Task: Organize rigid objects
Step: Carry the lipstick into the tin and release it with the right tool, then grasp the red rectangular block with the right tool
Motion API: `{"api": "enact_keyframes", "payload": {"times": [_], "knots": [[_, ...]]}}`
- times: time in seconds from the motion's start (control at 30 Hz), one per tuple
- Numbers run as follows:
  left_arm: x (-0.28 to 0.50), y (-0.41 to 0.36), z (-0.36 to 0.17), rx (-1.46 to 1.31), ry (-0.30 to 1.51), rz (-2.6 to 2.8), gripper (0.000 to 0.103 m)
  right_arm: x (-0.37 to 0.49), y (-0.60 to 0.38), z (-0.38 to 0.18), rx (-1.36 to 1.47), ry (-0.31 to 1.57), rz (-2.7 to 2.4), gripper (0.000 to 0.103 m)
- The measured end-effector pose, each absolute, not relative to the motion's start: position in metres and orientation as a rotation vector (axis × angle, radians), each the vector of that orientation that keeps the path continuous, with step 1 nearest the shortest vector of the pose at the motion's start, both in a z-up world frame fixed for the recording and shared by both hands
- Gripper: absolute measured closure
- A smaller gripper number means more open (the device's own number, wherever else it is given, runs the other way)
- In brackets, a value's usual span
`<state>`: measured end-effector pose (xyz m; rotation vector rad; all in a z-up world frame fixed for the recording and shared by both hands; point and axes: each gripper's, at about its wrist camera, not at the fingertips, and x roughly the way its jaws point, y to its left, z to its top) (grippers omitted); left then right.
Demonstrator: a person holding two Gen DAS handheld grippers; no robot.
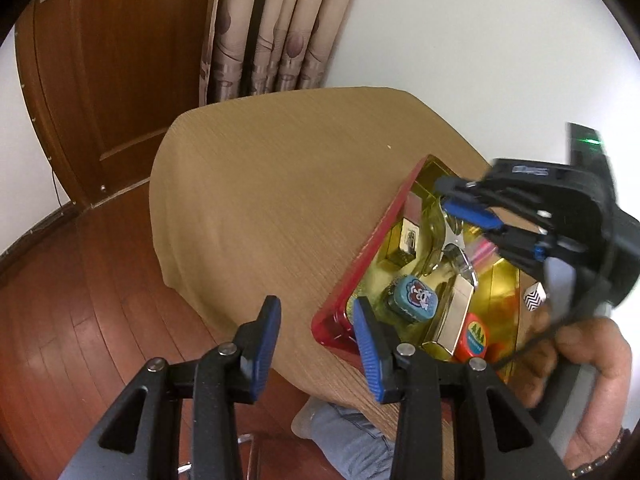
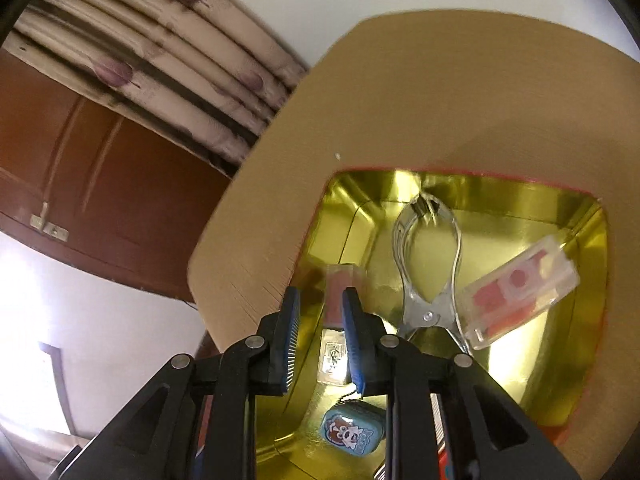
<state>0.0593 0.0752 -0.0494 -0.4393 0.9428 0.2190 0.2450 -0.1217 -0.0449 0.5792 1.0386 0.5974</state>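
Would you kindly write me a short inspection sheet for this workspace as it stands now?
Surface: tan wood-grain table, bare apart from the box.
Job's things: red-rimmed gold box holds a metal clamp, clear case with red parts, blue bear tin, small clear box and orange AAA item.
Clutter: nothing seen.
Grippers: left gripper open, over the box's near corner, holding nothing; right gripper open, inside the box above the small clear box.
Cables: black cable by the right hand.
Surroundings: wooden door, patterned curtain, white wall, wood floor.
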Motion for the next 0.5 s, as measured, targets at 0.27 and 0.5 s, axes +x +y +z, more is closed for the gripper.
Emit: {"api": "enact_keyframes", "payload": {"times": [0.27, 0.5], "knots": [[0.053, 0.063, -0.038, -0.372, 0.895, 0.226, 0.065, 0.123, -0.246, -0.032, 0.415, 0.823, 0.370, 0.053], [0.039, 0.049, -0.025, -0.345, 0.839, 0.226, 0.065, 0.040, -0.398, -0.113, 0.488, 0.934, -0.019, 0.050]]}}
